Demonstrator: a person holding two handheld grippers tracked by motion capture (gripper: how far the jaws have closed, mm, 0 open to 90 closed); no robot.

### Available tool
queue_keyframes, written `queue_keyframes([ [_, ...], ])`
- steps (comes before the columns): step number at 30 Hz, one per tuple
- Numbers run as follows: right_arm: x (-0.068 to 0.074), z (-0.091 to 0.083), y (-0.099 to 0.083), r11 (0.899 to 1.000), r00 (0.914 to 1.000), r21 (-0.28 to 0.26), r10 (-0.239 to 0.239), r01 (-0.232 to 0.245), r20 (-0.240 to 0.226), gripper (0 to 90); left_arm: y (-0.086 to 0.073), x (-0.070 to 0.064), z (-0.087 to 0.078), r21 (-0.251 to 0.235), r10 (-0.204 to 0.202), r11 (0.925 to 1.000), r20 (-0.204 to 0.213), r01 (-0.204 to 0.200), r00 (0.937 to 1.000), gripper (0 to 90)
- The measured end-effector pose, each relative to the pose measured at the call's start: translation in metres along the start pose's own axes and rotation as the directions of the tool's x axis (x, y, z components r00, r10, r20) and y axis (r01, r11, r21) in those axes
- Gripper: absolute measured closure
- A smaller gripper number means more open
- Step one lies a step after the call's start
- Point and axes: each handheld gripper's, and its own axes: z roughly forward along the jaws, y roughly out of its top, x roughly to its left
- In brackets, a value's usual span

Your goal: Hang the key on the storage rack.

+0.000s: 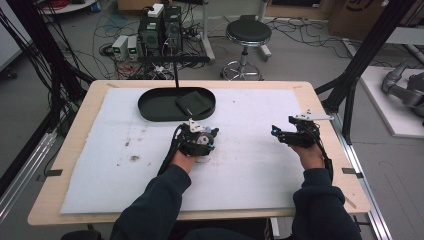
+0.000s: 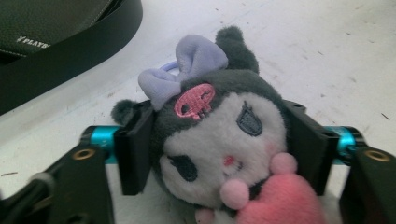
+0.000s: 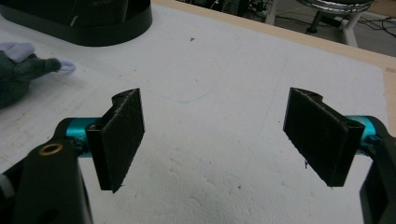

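A small plush doll (image 2: 219, 140) with a dark grey hood, white face, lilac bow and pink heart lies on the white mat. My left gripper (image 2: 217, 142) is shut on it, one jaw pressed against each side of its head. From above, the left gripper (image 1: 200, 138) sits mid-table with a bit of the doll (image 1: 203, 158) peeking out under it. My right gripper (image 3: 215, 135) hangs open above bare mat, nothing between its jaws; from above, the right gripper (image 1: 283, 135) is at the right of the mat. The doll's ear and bow (image 3: 21, 70) lie at the left edge.
A black oval tray (image 1: 150, 107) sits at the back of the white mat (image 1: 250, 170) and holds a flat black wallet (image 1: 194, 103). The tray wall (image 2: 70, 60) lies just beyond the doll. A stool (image 1: 248, 35) and cables stand on the floor behind the table.
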Motion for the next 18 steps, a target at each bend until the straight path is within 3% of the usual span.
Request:
queue_keyframes([
  [1,0.0,0.0,0.0,1.0,1.0,0.0,0.0,0.0,0.0,20.8,0.0,0.0,0.0,0.0,0.0,1.0,0.0,0.0,1.0,36.5],
  [2,0.0,0.0,0.0,1.0,1.0,0.001,-0.004,0.004,0.0,20.8,0.0,0.001,-0.003,-0.006,0.026,0.9996,0.01,-0.026,0.9996,38.8],
  [4,0.001,0.0,0.0,1.0,1.0,-0.001,-0.001,0.001,-0.001,20.8,0.0,0.003,-0.005,-0.018,0.028,0.9995,0.019,-0.028,0.9994,40.1],
  [9,-0.001,-0.001,0.0,1.0,1.0,-0.005,0.003,-0.003,0.001,20.8,0.004,0.023,-0.027,-0.117,0.015,0.993,0.044,-0.009,0.9989,41.2],
  [12,-0.001,-0.001,-0.001,1.0,1.0,-0.002,0.004,-0.004,-0.001,20.8,0.009,0.042,-0.045,-0.178,-0.001,0.9839,0.042,0.009,0.9991,41.3],
  [13,-0.002,0.0,-0.001,1.0,1.0,0.0,0.001,-0.001,0.0,20.8,0.012,0.057,-0.058,-0.218,-0.014,0.9757,0.038,0.022,0.9992,41.3],
  [14,-0.001,0.0,-0.001,1.0,1.0,0.003,0.0,0.0,-0.002,20.8,0.012,0.057,-0.058,-0.218,-0.014,0.9757,0.038,0.022,0.9992,41.3],
  [18,-0.001,0.0,-0.001,1.0,1.0,-0.001,0.001,-0.001,-0.002,20.8,0.014,0.084,-0.077,-0.265,-0.032,0.9637,0.018,0.035,0.9993,41.2],
])
